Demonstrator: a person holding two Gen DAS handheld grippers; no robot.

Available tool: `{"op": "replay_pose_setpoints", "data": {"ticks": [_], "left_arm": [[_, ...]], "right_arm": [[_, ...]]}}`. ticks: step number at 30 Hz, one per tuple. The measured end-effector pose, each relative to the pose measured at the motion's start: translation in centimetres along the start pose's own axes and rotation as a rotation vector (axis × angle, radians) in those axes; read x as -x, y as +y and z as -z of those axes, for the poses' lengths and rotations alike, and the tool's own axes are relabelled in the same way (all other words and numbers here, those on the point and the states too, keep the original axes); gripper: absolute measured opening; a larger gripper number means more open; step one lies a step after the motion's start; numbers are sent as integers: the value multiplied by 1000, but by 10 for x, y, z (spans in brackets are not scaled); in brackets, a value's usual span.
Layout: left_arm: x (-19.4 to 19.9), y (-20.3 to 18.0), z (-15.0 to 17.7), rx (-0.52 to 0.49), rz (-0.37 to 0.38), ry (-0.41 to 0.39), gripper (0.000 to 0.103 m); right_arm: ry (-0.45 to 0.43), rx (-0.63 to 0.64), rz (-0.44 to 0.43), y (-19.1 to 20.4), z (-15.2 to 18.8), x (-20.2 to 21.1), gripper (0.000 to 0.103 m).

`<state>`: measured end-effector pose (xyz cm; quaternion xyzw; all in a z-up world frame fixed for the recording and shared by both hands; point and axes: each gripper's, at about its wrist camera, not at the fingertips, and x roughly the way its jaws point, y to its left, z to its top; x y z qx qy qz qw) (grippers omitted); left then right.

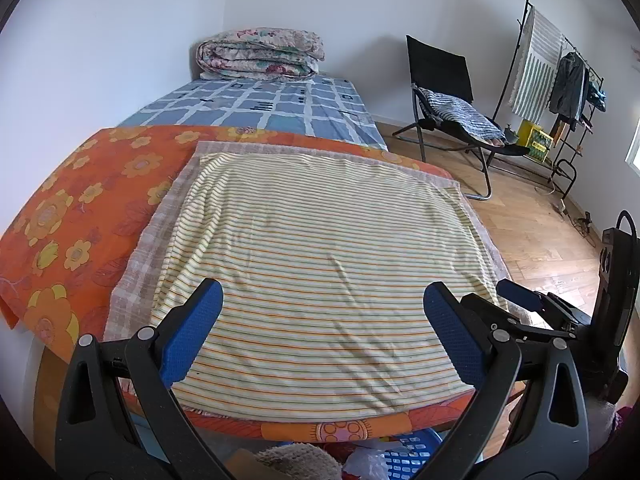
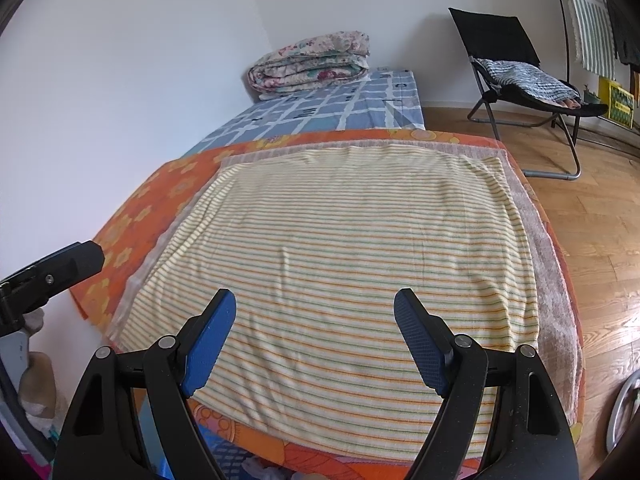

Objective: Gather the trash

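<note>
Bed (image 1: 280, 108) runs along the wall, blue check sheet, rolled quilt (image 1: 260, 54) at its far end. Nearer, desk under an orange floral cloth (image 1: 80, 208), a pinkish towel (image 1: 160, 232) on that, striped towel (image 1: 320, 260) spread flat on top, covering most of the surface. Wood floor (image 1: 532, 232) to the right. Black folding chair (image 1: 444, 92) past the desk's far right corner, striped cloth (image 1: 464, 114) lying on its seat. Clothes rack (image 1: 560, 80) by the right wall with a striped rug and dark clothes hanging; yellow crate (image 1: 534, 138) at its foot.

Left gripper (image 1: 322, 320) hovers over the near edge of the striped towel, fingers (image 1: 188, 340) spread wide, nothing between them. Right gripper (image 2: 316, 324) same pose just to its right, fingers (image 2: 420, 344) wide, empty. Each gripper's body shows at the edge of the other's view.

Trash: nothing trash-like shows on the towel. Under the desk's near edge, low in the left view, a blue basket (image 1: 412, 452) with something clear and crumpled, likely a plastic bag (image 1: 364, 460), just beside it, plus a tan fuzzy item (image 1: 296, 460); all partly hidden by the desk edge and the gripper arms. Right view shows the same spot only as a sliver, too cut off to tell.
</note>
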<state>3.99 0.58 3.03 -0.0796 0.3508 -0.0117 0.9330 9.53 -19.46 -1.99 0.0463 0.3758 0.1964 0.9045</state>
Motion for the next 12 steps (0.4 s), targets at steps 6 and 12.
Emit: {"op": "replay_pose_setpoints", "data": {"ticks": [6,12], "left_arm": [[1,1,0,-6,-9,-7,102],[2,1,-1,-13,-12,-14,102]], "right_arm": [[4,-6,0,-1,0,-1,81],[8,-9,1,0,0,-2,81]]}}
